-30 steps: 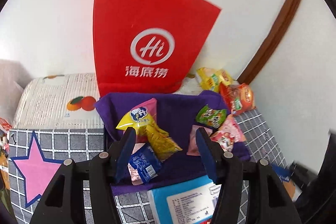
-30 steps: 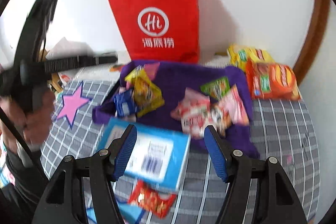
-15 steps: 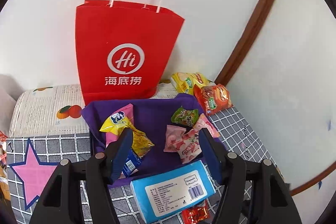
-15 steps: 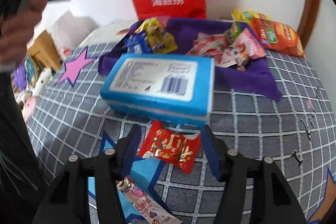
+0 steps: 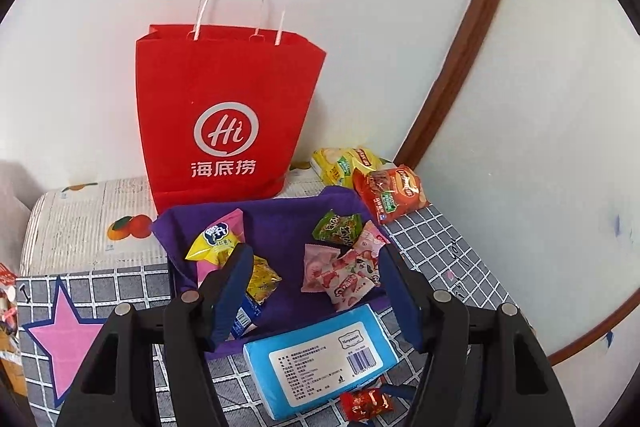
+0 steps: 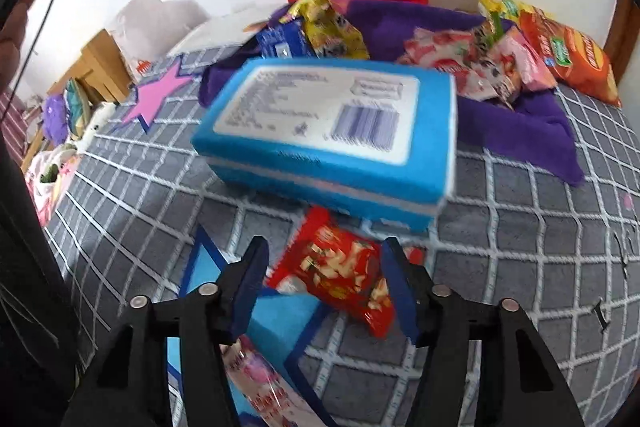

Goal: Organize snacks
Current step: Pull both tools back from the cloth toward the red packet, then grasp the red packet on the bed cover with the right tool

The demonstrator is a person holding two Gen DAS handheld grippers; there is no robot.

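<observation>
A purple cloth (image 5: 280,223) holds several small snack packets: a yellow one (image 5: 224,247), a green one (image 5: 338,227), pink ones (image 5: 344,275). A blue tissue pack (image 5: 320,351) lies in front of it, and a red snack packet (image 5: 366,403) in front of that. My left gripper (image 5: 316,259) is open and empty, held high above the cloth. My right gripper (image 6: 324,259) is open, low over the bed, with the red snack packet (image 6: 340,271) lying between its fingers. The tissue pack (image 6: 332,139) lies just beyond.
A red paper bag (image 5: 224,123) stands against the wall behind the cloth. Orange (image 5: 394,195) and yellow (image 5: 340,163) chip bags lie at the back right. A pink wrapped snack (image 6: 264,387) lies under my right gripper. The grey checked bedcover (image 6: 520,267) has star prints.
My right gripper has dropped low and forward, so the red snack packet now lies between its fingers. My left gripper has pulled up and back from the cloth.
</observation>
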